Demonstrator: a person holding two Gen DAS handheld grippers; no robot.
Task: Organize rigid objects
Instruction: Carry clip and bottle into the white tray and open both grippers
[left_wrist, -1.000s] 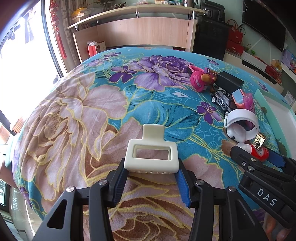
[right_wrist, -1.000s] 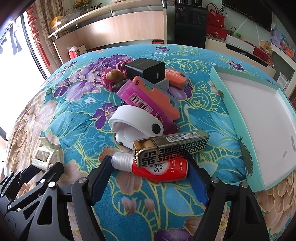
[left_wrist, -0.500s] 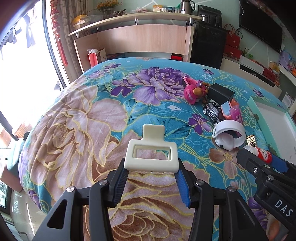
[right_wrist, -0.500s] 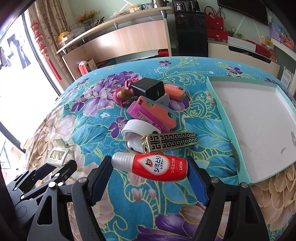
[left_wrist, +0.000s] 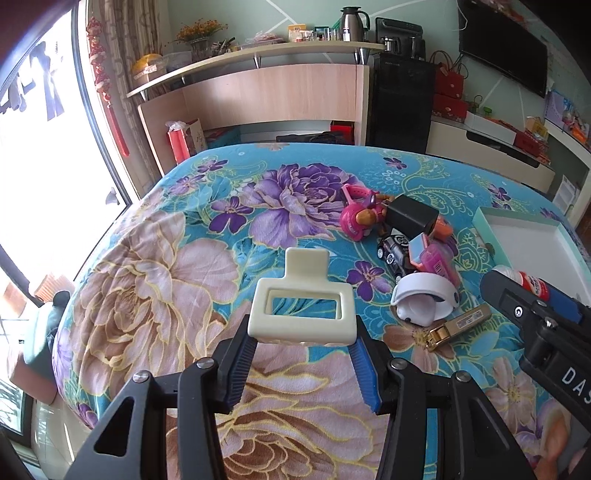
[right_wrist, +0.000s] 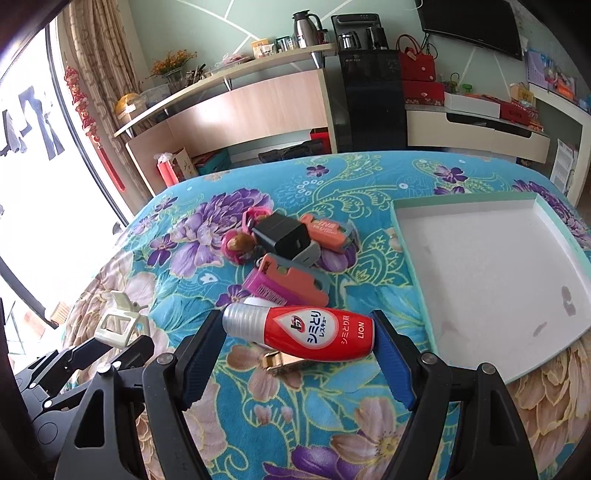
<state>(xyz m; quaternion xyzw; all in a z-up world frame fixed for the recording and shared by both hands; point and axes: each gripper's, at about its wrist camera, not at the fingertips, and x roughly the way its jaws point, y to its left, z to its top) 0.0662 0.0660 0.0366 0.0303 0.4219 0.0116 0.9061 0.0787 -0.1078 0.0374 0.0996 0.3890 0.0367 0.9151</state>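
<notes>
Cream clip (left_wrist: 302, 317), red bottle (right_wrist: 310, 334), both aloft

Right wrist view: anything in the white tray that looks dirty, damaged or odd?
The white tray holds no objects, but its floor carries a few dull greyish smudges near the right and lower part, looking like stains or scuffs. Its teal rim shows no visible damage. Nothing is spilled around it on the floral blanket.

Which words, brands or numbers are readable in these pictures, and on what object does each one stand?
"LION": red bottle held in the right claw.
"シミとり レスキュー": same bottle, white label.
"DAS", cut off: right claw's black body.
Orange case: print blurred.
Pink box barcode: too small.
</notes>
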